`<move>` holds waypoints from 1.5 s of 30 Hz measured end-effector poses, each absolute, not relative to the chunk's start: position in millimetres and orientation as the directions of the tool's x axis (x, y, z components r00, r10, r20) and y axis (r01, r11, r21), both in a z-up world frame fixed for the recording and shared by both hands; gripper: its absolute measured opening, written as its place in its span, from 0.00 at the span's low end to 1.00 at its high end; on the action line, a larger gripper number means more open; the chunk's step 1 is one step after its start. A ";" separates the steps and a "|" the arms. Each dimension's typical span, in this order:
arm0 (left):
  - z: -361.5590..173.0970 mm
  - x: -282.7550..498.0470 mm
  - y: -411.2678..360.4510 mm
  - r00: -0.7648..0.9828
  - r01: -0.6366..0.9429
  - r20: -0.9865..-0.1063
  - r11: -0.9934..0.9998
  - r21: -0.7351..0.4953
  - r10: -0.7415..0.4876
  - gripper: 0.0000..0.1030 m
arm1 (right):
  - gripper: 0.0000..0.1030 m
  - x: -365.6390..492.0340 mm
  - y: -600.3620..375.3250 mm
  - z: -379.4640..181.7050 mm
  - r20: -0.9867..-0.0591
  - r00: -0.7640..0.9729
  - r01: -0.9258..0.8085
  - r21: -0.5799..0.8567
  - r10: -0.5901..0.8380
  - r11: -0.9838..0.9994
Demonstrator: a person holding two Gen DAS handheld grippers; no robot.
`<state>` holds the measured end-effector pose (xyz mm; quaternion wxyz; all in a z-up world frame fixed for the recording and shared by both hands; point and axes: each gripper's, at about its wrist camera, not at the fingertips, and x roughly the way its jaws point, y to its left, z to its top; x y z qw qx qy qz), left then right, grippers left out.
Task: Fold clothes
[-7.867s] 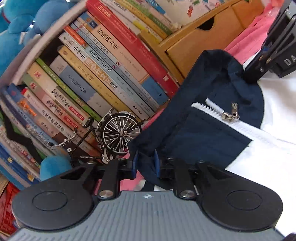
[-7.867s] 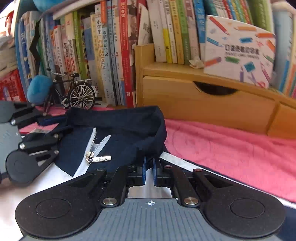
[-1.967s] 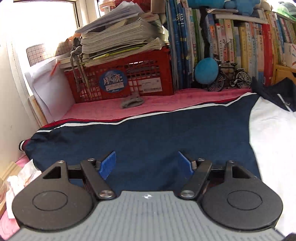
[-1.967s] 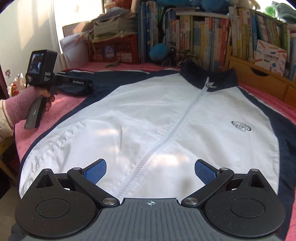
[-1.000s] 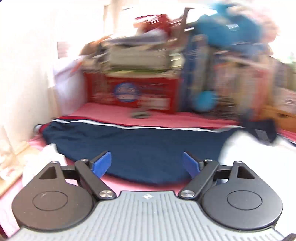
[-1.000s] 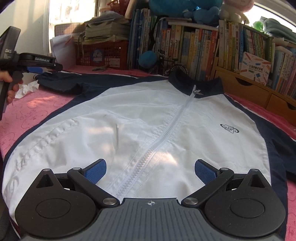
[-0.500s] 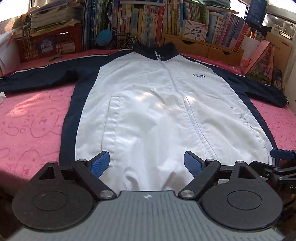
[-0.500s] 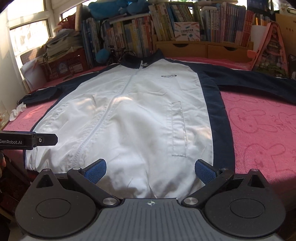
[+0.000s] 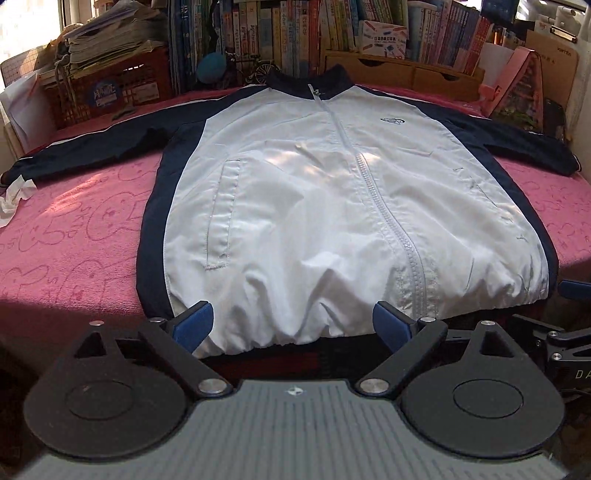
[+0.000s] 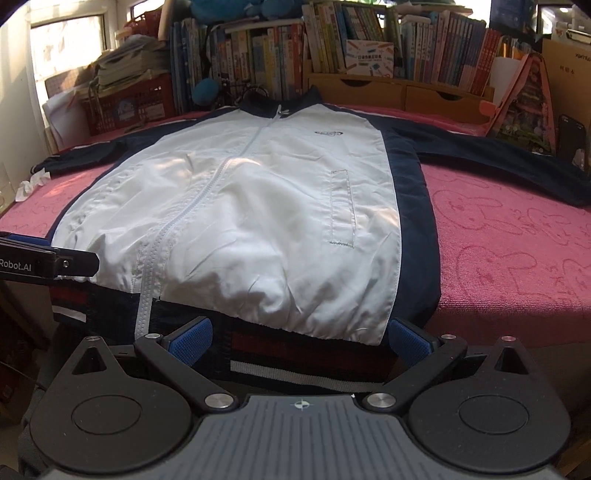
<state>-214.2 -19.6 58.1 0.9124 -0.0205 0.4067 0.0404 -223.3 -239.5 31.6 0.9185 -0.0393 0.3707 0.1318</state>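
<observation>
A white zip jacket with navy sleeves and collar lies flat, front up, on a pink bed cover, both sleeves spread out sideways. Its striped hem band hangs over the near edge. My left gripper is open at the hem, left of the zip, with nothing between its fingers. My right gripper is open at the hem band, right of the zip, and holds nothing. In each wrist view the other gripper shows at the frame's edge.
Books fill the shelf behind the collar, next to a red crate of papers and wooden drawers. A toy bicycle and blue ball stand at the back. A crumpled tissue lies by the left cuff.
Both grippers have moved closer to the hem at the bed's near edge and stayed open. The jacket has not moved.
</observation>
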 end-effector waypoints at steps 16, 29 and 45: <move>43.2 -235.6 -17.7 0.617 -0.126 -0.781 0.992 0.031 0.103 0.97 | 1.00 -239.1 -236.5 27.9 -0.702 0.690 -0.290 -0.048 0.175 0.956; 35.3 -239.6 -22.8 0.604 -0.107 -0.792 0.994 0.023 0.083 0.97 | 1.00 -245.0 -228.8 28.7 -0.697 0.701 -0.307 -0.103 0.152 0.946; 29.4 -245.8 -17.3 0.600 -0.131 -0.796 0.991 0.008 0.086 0.97 | 1.00 -249.1 -231.7 30.4 -0.697 0.710 -0.258 -0.124 0.101 0.958</move>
